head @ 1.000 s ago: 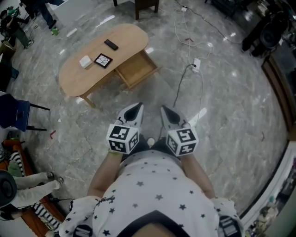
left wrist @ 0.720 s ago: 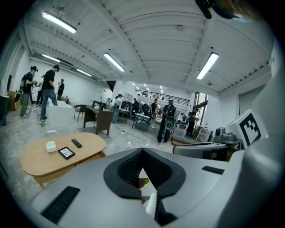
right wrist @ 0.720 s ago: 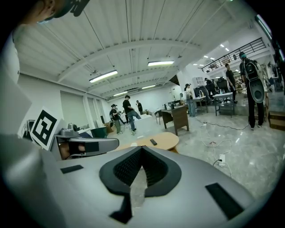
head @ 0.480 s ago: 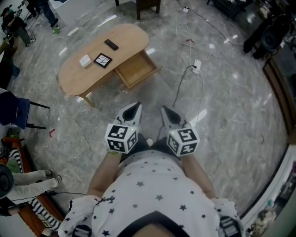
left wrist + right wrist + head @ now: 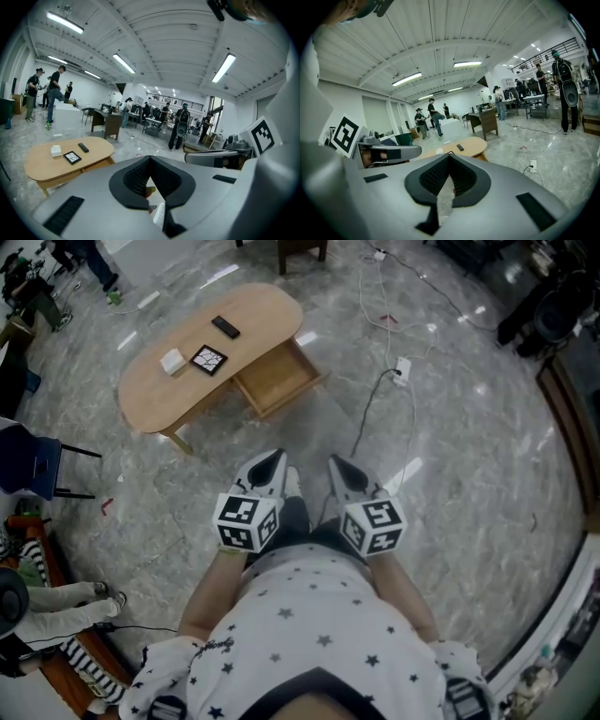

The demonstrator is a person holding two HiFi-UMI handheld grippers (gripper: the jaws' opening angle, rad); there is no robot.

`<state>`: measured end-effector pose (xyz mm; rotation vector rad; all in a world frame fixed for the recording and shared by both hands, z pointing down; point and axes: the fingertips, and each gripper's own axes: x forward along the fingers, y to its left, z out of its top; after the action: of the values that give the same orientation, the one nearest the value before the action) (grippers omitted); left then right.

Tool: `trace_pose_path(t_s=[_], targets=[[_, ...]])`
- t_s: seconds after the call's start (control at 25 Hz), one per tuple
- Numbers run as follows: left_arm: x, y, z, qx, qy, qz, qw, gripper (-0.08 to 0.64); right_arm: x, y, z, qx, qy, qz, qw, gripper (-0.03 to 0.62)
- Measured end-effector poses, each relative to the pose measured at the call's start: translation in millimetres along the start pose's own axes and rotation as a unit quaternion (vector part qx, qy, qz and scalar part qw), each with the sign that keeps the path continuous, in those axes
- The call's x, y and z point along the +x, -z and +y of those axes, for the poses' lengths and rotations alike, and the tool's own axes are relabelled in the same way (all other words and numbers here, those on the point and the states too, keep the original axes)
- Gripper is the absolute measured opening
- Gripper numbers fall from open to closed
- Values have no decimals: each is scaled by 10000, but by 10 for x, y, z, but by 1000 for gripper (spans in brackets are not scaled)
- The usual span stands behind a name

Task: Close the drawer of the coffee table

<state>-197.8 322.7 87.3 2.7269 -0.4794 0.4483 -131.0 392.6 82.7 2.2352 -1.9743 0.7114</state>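
The oval wooden coffee table [image 5: 155,395] stands on the marble floor at the upper left of the head view. Its drawer [image 5: 277,379] is pulled out toward me and looks empty. My left gripper [image 5: 277,459] and right gripper [image 5: 336,465] hang side by side in front of my body, well short of the drawer. Both are shut with nothing between the jaws. From the left gripper [image 5: 150,160] the table [image 5: 44,164] lies off to the left. Just beyond the right gripper [image 5: 449,157] the table [image 5: 471,147] shows.
On the table top lie a black remote [image 5: 224,328], a black-framed tile [image 5: 208,360] and a small white box [image 5: 172,363]. A power strip [image 5: 400,367] with cables lies on the floor to the drawer's right. A dark chair [image 5: 33,470] stands left. People move about far off.
A light shoe has come forward on the floor between the two grippers. Both grippers stay shut and have hardly moved.
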Motion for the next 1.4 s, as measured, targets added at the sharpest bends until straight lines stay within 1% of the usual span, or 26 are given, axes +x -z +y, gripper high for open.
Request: trace_pose_path(t_s=[0.16,0.28,0.64,1.0,1.12,1.4], targets=[[128,-40,83,-109,-21,-1,9999,8,95,-22,-82,-17,0,40,10000,6],[260,-84,155,-88,-50,-12,9999,8,197,-59,-184,8,20,40,10000,6],[766,-281,358,-190,-77,-10,9998,8,587,-346,-588,-52,75,44,9999,8],[1247,-506,686,-260,-210,87,9994,8,1125,-612,-899,-73,34,196,9998,8],[1410,-574,795,-335,-250,119,9991,8,1302,-699,-992,-95,9,254,9996,8],[1755,-752,1103,-430,-378,112,9983,8,1734,-920,-1148,-247,-131,384,9989,8]])
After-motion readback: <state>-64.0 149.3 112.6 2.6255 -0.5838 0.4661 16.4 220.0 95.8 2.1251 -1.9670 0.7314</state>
